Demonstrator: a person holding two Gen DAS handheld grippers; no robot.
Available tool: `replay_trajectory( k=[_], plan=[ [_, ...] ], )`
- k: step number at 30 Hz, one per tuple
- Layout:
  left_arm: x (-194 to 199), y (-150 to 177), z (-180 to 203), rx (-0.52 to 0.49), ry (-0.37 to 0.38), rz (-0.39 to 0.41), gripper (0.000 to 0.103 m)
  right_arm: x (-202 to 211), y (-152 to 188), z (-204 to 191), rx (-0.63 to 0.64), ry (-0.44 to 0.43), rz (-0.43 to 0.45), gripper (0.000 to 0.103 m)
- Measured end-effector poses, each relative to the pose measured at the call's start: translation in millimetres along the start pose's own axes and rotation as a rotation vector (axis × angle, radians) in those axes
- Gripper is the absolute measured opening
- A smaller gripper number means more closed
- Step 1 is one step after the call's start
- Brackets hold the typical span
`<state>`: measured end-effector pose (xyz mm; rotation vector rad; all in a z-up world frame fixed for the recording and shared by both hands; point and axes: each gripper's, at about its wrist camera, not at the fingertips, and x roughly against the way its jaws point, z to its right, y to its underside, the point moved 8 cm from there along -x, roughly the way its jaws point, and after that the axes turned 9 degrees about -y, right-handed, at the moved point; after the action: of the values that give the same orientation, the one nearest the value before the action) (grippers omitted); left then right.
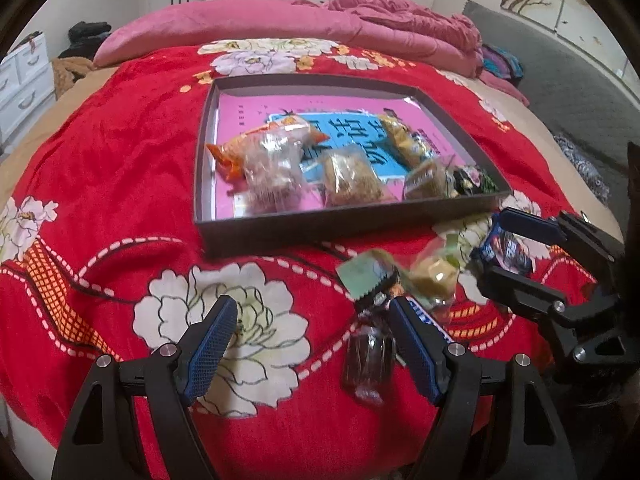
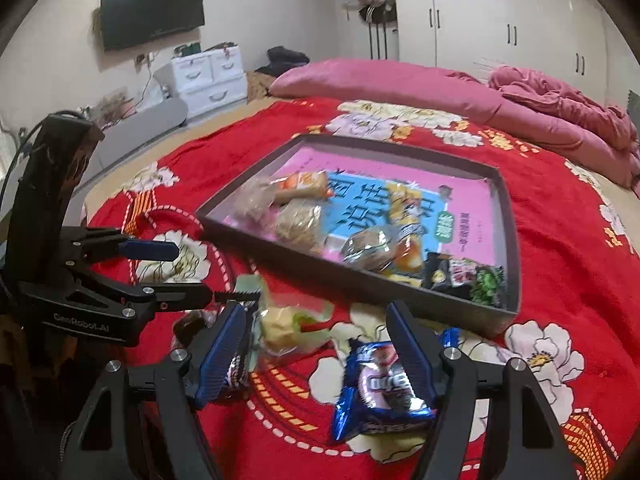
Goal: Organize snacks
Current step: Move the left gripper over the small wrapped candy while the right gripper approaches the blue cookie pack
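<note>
Motion-blurred green-wrapped snack (image 1: 370,276)

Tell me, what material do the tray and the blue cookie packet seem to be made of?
The tray looks like dark grey cardboard with a matte finish: thin, straight, dull walls, though rigid plastic is possible. The blue cookie packet looks like glossy plastic film: it is crinkled, with bright reflections and a crimped edge.

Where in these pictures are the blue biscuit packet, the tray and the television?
blue biscuit packet (image 2: 382,388), right wrist view, middle of its wrapper.
tray (image 1: 320,226), left wrist view, its near wall.
television (image 2: 152,12), right wrist view, centre of the dark screen.
</note>
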<state>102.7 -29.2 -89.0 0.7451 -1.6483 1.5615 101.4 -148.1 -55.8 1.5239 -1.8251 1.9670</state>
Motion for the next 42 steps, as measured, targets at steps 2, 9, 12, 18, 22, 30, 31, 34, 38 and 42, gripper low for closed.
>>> replay_trajectory(
  k=[2, 9, 12, 18, 22, 30, 31, 34, 38, 42],
  plan=[
    [0.3, 2.6, 1.7, -0.007, 0.004, -0.006, 0.079, -2.4, 2.0, -1.5, 0.006, -0.004, -0.013, 0.073],
    [-0.6, 13.8, 9.3, -0.041, 0.022, -0.033, 0.079, -11.8, 6.5, -6.0, 0.026, -0.007, -0.05, 0.072],
    [-1.6, 17.1, 12.8, -0.059, 0.021, -0.041, 0.079, -16.6, 8.4, -6.5, 0.032, -0.003, -0.066, 0.073],
    [-4.5, 21.7, 17.1, -0.088, 0.012, -0.053, 0.079, -26.7, 11.3, -8.3, 0.042, -0.012, -0.094, 0.071],
    [-5.6, 22.9, 16.2, -0.085, 0.02, -0.057, 0.079, -32.9, 12.1, -9.1, 0.042, -0.019, -0.112, 0.063],
    [-8.5, 24.6, 17.6, -0.094, 0.026, -0.068, 0.065, -48.1, 16.0, -8.3, 0.033, -0.034, -0.158, 0.053],
    [-8.8, 24.6, 18.1, -0.096, 0.026, -0.068, 0.064, -49.7, 16.0, -8.4, 0.035, -0.032, -0.16, 0.053],
    [-9.8, 24.6, 18.7, -0.094, 0.03, -0.07, 0.064, -54.2, 16.6, -8.0, 0.034, -0.026, -0.169, 0.052],
    [-11.7, 24.6, 19.4, -0.095, 0.031, -0.072, 0.061, -60.1, 17.0, -8.9, 0.042, -0.013, -0.179, 0.048],
    [-14.7, 22.4, 20.5, -0.093, 0.035, -0.082, 0.053, -59.7, 12.5, -9.9, 0.046, 0.008, -0.164, 0.041]
  ],
)
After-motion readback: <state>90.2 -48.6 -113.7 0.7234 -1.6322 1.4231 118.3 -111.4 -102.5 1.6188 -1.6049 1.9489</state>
